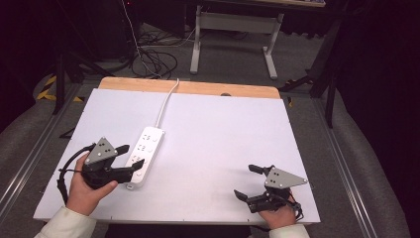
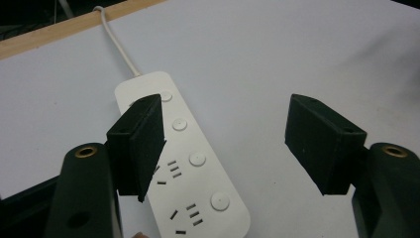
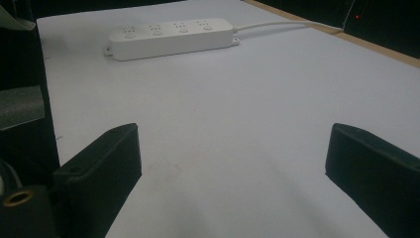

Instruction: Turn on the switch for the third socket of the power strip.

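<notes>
I worked at a white table (image 1: 223,148) with a wooden far edge. Beyond it I saw grey carpet, tangled black cables (image 1: 153,59), a white-legged desk (image 1: 233,37), and darkness all round.

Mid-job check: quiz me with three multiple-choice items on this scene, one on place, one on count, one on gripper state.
1. The power strip lies nearest:
A the left gripper
B the right gripper
C the table's far right corner

2. Round buttons along the strip's top number:
A two
B four
C six

3. The left gripper's jaws are:
A shut on the cable
B shut on the strip
C open

Answers: 1 A, its jaws hang over the strip's near end in the high view. 2 B, four show in the left gripper view. 3 C, the jaws stand wide apart.
</notes>
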Demonstrator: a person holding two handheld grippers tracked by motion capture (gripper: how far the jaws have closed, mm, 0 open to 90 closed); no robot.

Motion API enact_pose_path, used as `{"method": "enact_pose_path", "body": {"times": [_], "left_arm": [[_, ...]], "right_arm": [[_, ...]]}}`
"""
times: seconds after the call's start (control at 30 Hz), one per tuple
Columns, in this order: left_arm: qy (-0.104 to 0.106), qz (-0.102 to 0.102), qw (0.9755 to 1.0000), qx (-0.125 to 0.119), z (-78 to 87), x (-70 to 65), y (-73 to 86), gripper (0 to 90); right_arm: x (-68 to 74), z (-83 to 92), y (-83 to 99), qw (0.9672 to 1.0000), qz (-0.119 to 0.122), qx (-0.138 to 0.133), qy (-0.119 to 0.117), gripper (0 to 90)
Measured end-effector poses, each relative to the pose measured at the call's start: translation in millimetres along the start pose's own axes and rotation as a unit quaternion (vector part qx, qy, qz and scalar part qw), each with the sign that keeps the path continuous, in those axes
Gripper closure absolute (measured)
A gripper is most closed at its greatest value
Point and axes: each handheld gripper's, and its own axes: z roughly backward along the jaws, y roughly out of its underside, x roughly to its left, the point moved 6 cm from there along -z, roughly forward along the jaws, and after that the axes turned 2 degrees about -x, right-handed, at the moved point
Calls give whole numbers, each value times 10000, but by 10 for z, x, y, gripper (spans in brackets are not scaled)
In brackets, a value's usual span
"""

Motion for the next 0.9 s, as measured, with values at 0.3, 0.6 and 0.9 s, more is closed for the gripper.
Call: {"method": "enact_pose_path", "body": {"times": [0.3, 0.6, 0.9], "left_arm": [[-67, 448, 9982, 388, -115, 73, 3, 510], [182, 610, 9951, 751, -272, 109, 21, 746], [183, 570, 9936, 963, -423, 184, 74, 900]], "right_arm": [[-4, -10, 7, 10000, -11, 23, -13, 78], [-8, -12, 12, 10000, -31, 35, -24, 82], [-8, -11, 16, 10000, -18, 58, -53, 86]]}}
